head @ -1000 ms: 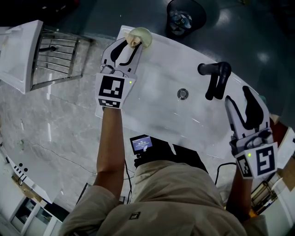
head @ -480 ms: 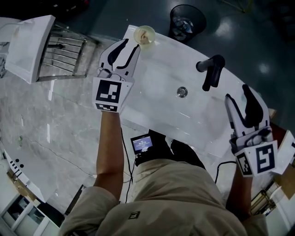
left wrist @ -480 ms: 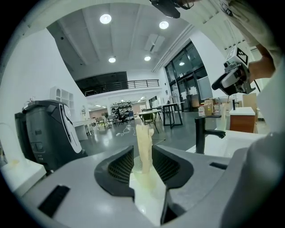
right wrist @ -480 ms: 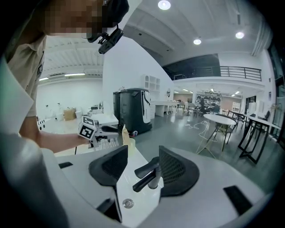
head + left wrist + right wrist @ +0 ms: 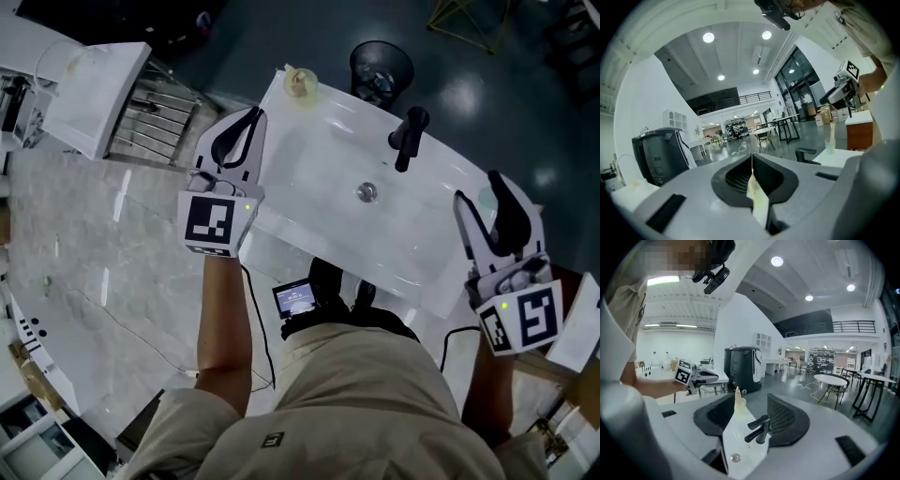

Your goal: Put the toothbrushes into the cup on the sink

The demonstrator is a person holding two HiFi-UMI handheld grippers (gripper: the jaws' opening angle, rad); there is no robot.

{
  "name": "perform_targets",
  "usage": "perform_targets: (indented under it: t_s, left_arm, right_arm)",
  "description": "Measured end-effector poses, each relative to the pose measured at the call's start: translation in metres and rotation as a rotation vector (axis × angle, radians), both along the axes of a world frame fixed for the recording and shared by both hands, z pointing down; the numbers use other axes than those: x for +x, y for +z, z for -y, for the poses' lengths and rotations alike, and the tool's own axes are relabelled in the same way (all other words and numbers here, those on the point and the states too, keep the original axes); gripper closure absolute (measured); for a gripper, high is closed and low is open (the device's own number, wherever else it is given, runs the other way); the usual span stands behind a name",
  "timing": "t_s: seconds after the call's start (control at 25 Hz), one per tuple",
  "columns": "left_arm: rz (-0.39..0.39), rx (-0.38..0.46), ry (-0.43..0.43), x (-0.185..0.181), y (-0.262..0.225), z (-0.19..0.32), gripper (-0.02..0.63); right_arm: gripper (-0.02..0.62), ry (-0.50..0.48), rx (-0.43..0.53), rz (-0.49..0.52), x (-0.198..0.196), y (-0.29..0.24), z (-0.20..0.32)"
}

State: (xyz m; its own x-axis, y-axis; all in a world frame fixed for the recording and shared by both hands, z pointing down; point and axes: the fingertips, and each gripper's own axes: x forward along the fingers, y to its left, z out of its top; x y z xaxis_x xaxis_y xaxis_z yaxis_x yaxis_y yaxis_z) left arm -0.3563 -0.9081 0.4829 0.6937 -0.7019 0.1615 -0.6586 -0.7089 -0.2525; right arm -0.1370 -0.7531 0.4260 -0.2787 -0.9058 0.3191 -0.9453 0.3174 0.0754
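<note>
The left gripper [image 5: 251, 118] had drawn back from the small translucent cup [image 5: 300, 84] at the head view's upper middle, its jaws just closing, nearly together on nothing. Pale toothbrushes [image 5: 297, 77] stood in that cup on the white oval sink [image 5: 309, 169]. The right gripper [image 5: 478, 192], lower right, gaped empty. The task looked finished.

The sink [image 5: 319, 178] lies open across the frame's centre; a black tap [image 5: 405, 141] stands on its upper-right rim; the cup [image 5: 300, 82] takes its upper-left corner; a bin [image 5: 357, 67] stands beyond, on the floor.
</note>
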Motion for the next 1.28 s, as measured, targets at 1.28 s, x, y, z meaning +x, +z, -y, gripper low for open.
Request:
perform_targets:
  t_s: [1.28]
  left_arm:
    - [0.002,0.181,-0.073,-0.026,-0.211,-0.346,0.600]
  right_arm:
    - [0.591,-0.275,0.233,0.035,-0.018,-0.142,-0.233]
